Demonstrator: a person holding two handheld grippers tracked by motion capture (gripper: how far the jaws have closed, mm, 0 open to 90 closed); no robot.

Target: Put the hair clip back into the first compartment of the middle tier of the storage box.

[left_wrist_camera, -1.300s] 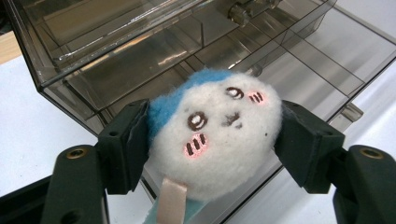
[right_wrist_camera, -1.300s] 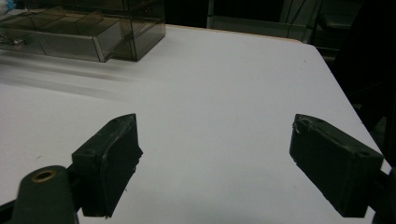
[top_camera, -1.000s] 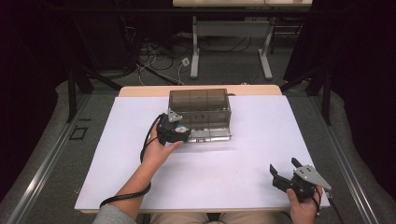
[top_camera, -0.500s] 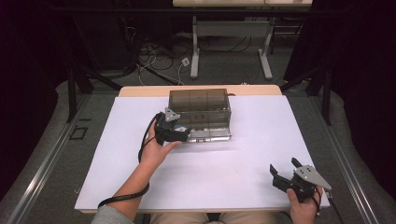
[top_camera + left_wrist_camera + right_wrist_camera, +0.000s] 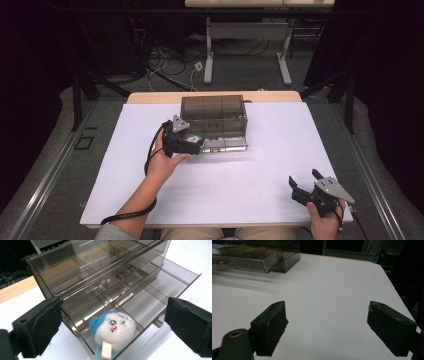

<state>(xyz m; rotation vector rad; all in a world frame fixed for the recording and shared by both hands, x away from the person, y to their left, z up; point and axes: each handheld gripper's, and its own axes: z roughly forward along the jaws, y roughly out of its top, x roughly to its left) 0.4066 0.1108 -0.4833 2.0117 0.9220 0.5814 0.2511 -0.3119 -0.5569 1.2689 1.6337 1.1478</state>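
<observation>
Left gripper [image 5: 192,146] held at left front corner of smoky transparent plastic drawer cabinet [image 5: 214,112], jaws spread wide, nothing between them. Seen along those jaws in the left gripper view: lowest drawer [image 5: 150,293] pulled out, split by clear dividers into compartments; small white plush ball toy with blue cap and drawn face [image 5: 112,328] lying in the nearest compartment at the drawer's end, a pale tag [image 5: 106,350] hanging from it over the drawer's front wall. Toy between and beyond the two jaw pads, touching neither. Upper drawer shut, its clear knob handle [image 5: 126,272] visible above the toy. Cabinet standing toward the far middle of white table top [image 5: 250,175], open drawer facing the person. Right gripper [image 5: 306,184] well apart from cabinet, low over the near right corner of the table, jaws likewise wide apart and holding nothing; bare white surface between its pads in the right gripper view, cabinet corner at upper left [image 5: 284,255].
</observation>
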